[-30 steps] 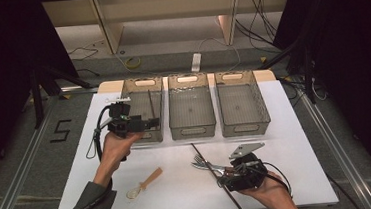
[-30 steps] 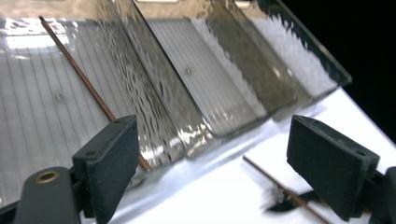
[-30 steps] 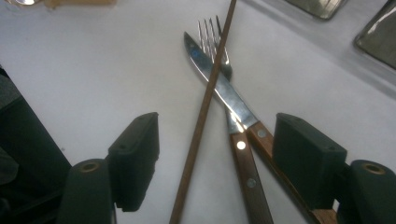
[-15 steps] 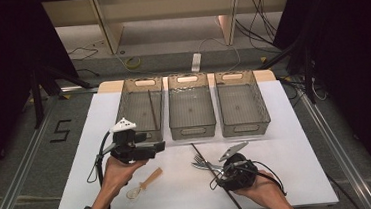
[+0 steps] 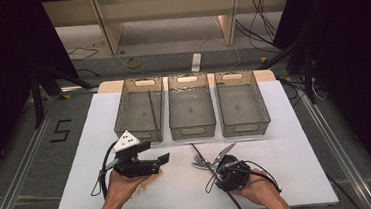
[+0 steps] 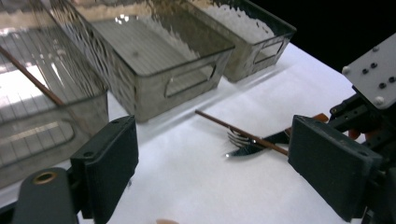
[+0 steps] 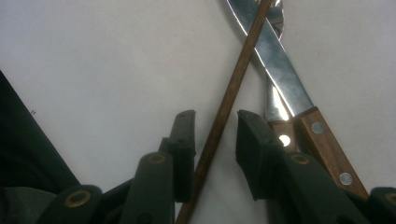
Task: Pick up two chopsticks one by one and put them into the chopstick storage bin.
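In the high view, three bins stand in a row on the table (image 5: 295, 126); the left bin (image 5: 139, 113) holds one chopstick (image 5: 152, 108), the middle bin (image 5: 190, 106) and right bin (image 5: 241, 102) hold nothing; the left tongs (image 5: 164, 161) lie level in the hand, pointing right. In the left gripper view, the left tongs (image 6: 224, 163) are wide open and hold nothing. In the right gripper view, the right tongs (image 7: 215, 135) have just been closing around the brown chopstick (image 7: 224, 107), which lies across a knife (image 7: 285, 65) and does not yet touch the pads.

The white table (image 5: 298, 161) is lit evenly from above, while the room around it is almost black. Glare shines on the knife (image 7: 275, 56) blade. Close to the table, both gripper views look soft and slightly blurred.
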`<state>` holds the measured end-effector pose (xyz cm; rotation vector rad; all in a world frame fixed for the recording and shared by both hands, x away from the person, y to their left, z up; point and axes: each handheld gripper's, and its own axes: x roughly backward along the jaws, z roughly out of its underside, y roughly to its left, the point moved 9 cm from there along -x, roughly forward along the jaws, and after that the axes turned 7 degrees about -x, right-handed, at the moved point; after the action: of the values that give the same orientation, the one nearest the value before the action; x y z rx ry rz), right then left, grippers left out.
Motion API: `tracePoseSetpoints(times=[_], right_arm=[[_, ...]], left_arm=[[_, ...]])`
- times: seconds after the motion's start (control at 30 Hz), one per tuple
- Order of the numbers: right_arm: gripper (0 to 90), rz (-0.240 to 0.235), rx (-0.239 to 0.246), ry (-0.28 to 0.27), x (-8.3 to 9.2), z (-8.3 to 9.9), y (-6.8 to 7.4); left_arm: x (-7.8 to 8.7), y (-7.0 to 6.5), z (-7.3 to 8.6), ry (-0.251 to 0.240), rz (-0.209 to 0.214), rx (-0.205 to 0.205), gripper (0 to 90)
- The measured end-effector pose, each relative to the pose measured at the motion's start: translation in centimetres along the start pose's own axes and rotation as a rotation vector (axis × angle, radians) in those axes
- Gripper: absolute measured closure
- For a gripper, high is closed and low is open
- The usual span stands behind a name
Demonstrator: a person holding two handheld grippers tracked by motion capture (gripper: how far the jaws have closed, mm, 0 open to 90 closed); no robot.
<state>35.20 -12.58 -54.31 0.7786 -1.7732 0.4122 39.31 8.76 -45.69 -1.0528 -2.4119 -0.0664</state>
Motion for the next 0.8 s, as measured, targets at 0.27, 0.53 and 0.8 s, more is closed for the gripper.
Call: tracePoseSetpoints(times=[0.27, 0.53, 0.8], right_arm=[[76.2, 0.000, 0.007, 0.016, -0.2, -0.1, -0.2], [78.5, -0.005, -0.020, 0.018, -0.2, -0.1, -0.4], [83.5, 0.015, -0.073, 0.006, 0.0, 0.0, -1.7]], left_arm=[[0.1, -0.5, 0.2, -0.003, -0.015, -0.023, 15.8], [0.0, -0.6, 0.1, -0.011, -0.009, -0.022, 15.8], [0.0, -0.7, 0.2, -0.012, -0.004, -0.026, 15.8]])
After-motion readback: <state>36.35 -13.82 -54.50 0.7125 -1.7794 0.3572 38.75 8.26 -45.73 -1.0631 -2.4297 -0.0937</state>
